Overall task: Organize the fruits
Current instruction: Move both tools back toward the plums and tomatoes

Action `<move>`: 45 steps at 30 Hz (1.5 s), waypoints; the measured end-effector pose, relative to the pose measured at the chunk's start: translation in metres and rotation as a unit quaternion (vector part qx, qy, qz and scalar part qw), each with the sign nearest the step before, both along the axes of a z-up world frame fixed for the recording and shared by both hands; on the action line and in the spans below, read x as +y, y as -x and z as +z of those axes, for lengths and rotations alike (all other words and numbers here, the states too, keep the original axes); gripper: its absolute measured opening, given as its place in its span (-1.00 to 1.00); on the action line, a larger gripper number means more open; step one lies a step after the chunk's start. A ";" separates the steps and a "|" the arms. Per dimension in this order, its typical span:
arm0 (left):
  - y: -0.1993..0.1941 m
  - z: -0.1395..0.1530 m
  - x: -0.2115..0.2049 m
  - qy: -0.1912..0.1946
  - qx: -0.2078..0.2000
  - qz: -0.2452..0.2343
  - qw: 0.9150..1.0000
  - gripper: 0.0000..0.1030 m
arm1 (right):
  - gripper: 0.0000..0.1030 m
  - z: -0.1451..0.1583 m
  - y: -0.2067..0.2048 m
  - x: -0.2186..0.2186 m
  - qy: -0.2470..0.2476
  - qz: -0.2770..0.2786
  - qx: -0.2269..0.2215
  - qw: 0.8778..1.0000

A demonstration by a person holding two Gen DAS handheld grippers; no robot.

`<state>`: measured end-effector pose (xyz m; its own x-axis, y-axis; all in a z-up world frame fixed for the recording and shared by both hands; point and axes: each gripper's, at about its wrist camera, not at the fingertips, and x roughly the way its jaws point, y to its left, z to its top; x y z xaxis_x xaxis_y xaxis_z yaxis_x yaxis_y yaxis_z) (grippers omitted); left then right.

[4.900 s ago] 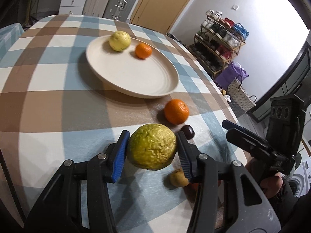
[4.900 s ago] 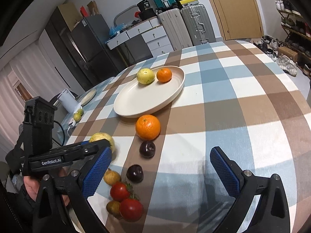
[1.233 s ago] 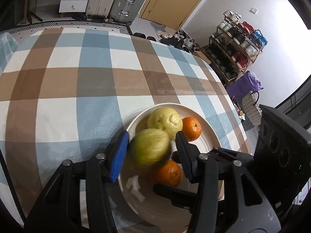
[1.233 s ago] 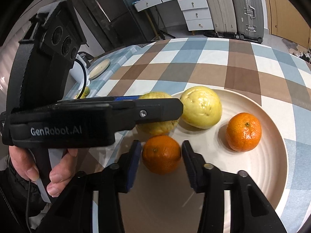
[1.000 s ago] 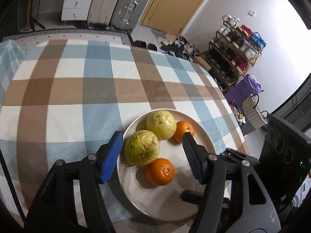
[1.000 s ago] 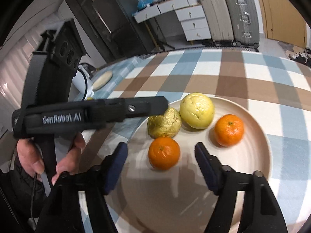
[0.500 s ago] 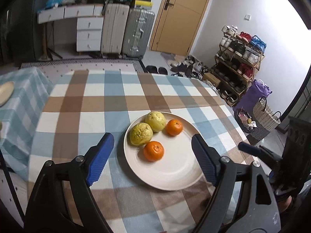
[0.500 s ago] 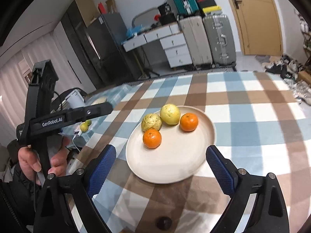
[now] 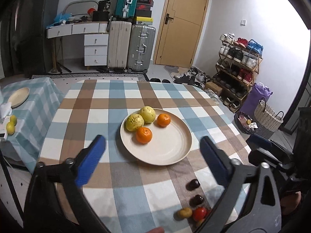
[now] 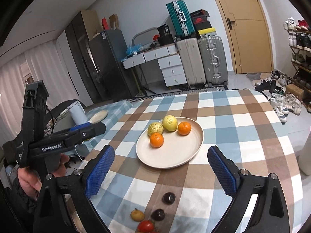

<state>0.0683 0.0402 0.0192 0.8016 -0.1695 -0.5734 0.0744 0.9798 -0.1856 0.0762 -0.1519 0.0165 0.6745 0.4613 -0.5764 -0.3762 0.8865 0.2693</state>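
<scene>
Soft indoor light, right-edge glare — fisheye bending, dark corners

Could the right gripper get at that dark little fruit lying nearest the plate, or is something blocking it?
Probably yes. The right gripper is open and holds nothing, and the dark fruit lies alone on the tablecloth just ahead of it, apart from the plate and the other small fruits.

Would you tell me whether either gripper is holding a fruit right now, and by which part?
Nothing is held: the left gripper and right gripper are both open, and the four fruits lie on the plate.
</scene>
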 end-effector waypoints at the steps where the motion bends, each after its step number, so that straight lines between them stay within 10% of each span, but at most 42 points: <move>1: 0.007 0.001 -0.002 -0.002 -0.004 0.000 1.000 0.98 | 0.93 0.002 0.006 -0.001 -0.002 -0.002 -0.001 1.000; 19: 0.077 -0.034 -0.015 0.012 0.014 -0.004 1.000 0.98 | 1.00 -0.007 0.085 -0.007 0.015 -0.002 -0.012 1.000; 45: 0.064 -0.116 -0.022 0.044 0.085 -0.044 0.994 0.98 | 0.73 -0.116 0.096 -0.017 -0.040 0.021 0.139 0.989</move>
